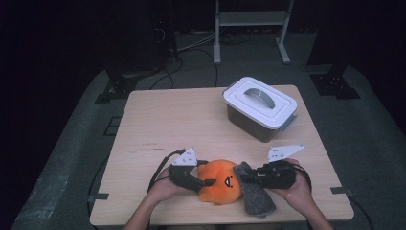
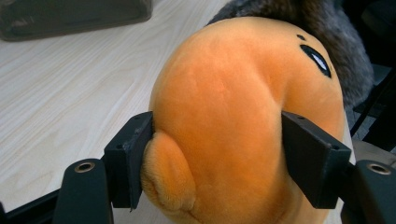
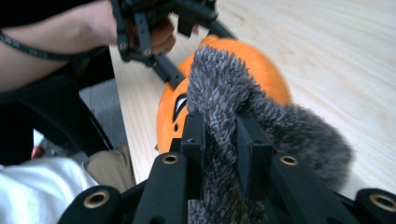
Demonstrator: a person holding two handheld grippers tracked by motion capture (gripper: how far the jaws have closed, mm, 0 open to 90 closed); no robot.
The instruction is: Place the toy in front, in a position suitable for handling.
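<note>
1. The orange plush toy (image 1: 219, 182) lies near the front edge of the table (image 1: 191, 120) in the high view, between our two grippers: the left gripper (image 1: 203, 182) comes at it from one side, the right gripper (image 1: 248, 177) from the other, where the grey furry cloth (image 1: 256, 194) drapes beside the toy. We judge that pulling the hands apart could drag the toy off the front edge, which is close.

2. In the left gripper view the pads (image 2: 128, 161) are clamped on the plush toy (image 2: 233, 126), one on each flank, denting it. The fabric is soft and rounded; we think it could squirm out forward of the fingers if the right hand tugs hard.

3. In the right gripper view the fingers (image 3: 194, 140) stand nearly together, pinching a fold of the grey furry cloth (image 3: 261, 116), with the plush toy (image 3: 266, 74) just beyond them. The pinch looks shallow; the fur may slip free, or the cloth may snag on the toy.
</note>
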